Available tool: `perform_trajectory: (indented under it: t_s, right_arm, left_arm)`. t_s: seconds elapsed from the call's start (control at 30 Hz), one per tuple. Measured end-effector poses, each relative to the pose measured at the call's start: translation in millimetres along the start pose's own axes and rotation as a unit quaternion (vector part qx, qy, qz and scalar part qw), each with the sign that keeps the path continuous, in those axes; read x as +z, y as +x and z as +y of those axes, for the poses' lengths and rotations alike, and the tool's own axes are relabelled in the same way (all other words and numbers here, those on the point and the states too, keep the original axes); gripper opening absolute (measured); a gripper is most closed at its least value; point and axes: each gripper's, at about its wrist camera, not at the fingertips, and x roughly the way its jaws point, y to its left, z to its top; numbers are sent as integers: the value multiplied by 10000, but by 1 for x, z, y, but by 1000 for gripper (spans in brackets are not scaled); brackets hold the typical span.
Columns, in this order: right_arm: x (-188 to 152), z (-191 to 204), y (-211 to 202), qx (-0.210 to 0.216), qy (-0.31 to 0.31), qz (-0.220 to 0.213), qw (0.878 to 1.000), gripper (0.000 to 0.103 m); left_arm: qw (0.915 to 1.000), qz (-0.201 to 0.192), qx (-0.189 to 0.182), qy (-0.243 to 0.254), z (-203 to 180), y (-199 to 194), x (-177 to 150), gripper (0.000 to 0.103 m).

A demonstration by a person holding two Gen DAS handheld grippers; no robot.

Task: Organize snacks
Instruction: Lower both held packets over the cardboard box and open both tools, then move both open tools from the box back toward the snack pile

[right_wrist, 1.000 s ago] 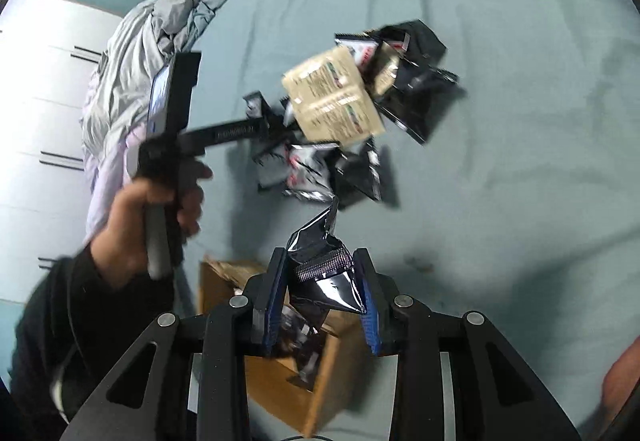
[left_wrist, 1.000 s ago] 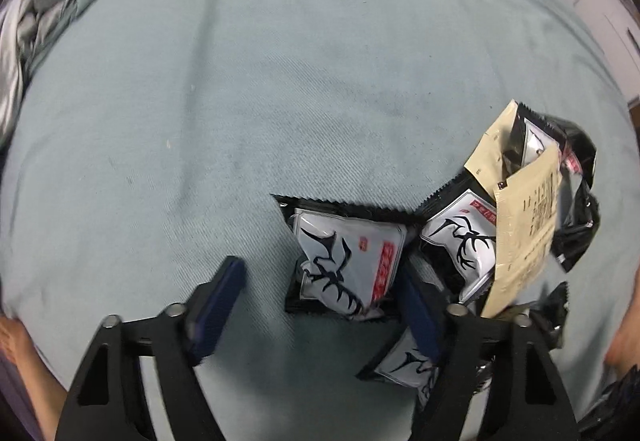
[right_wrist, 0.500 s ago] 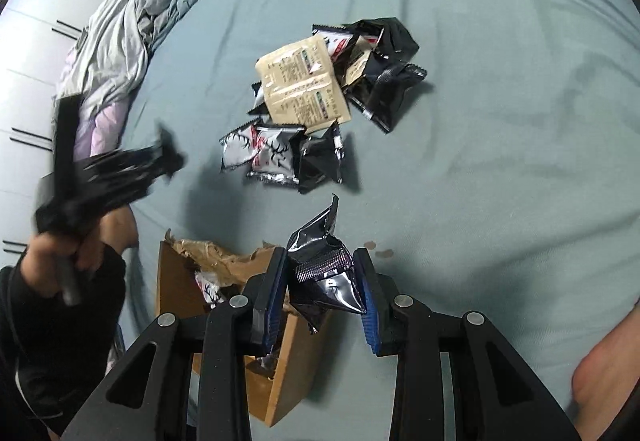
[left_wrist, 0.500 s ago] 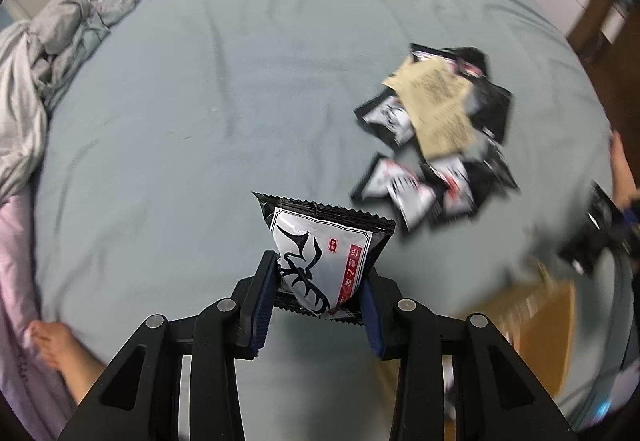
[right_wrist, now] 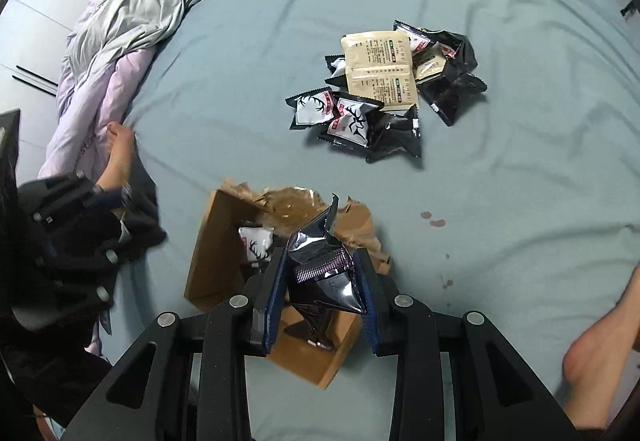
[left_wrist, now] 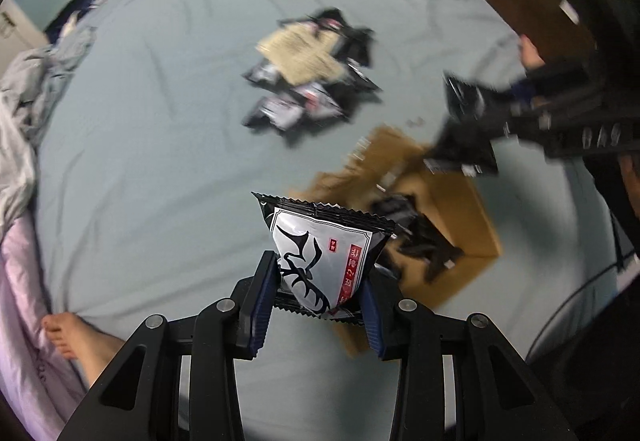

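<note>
**Both grippers loaded above the box**

The left gripper (left_wrist: 318, 299), angled steeply down, clamps a black-and-white antler-print snack packet (left_wrist: 322, 255). The right gripper (right_wrist: 320, 295) pinches a crumpled shiny black foil packet (right_wrist: 324, 269) over the torn brown cardboard box (right_wrist: 218, 257).

Dim, even light; fisheye-curved edges; left-wrist background seemingly motion-blurred.

Blurred by motion in the left wrist view: snack pile (left_wrist: 310, 77) far on the bed, cardboard box (left_wrist: 436, 209), right claw (left_wrist: 464, 145). Box floor (right_wrist: 312, 357) partly hidden behind clamped silver packet (right_wrist: 324, 273). Left claw (right_wrist: 120, 225) smeared, cut by frame edge.
</note>
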Motion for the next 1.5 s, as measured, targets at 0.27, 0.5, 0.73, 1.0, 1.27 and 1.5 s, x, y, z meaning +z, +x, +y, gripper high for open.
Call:
perform_trajectory:
  t_s: [0.27, 0.5, 0.73, 1.0, 1.27, 1.5]
  right_arm:
    - [-9, 14, -22, -60, -191, -185, 9996, 31]
    - [-12, 17, -12, 8, -371, 195, 9991, 31]
    - [-11, 29, 7, 174, -654, 714, 9951, 31]
    - [-13, 49, 23, 601, -822, 970, 9901, 59]
    - [-5, 33, 19, 181, -459, 595, 9970, 80]
    - [-1, 13, 19, -239, -35, 473, 9986, 80]
  left_arm:
    - [9977, 351, 439, 381, -26, 25, 0, 76]
    - [9962, 192, 808, 242, -14, 16, 9, 80]
    - [9945, 246, 943, -379, 18, 19, 11, 80]
    - [9908, 119, 998, -906, 41, 14, 15, 80]
    - [9917, 32, 1008, -796, 37, 8, 15, 81]
    - [9920, -33, 926, -856, 39, 6, 17, 81]
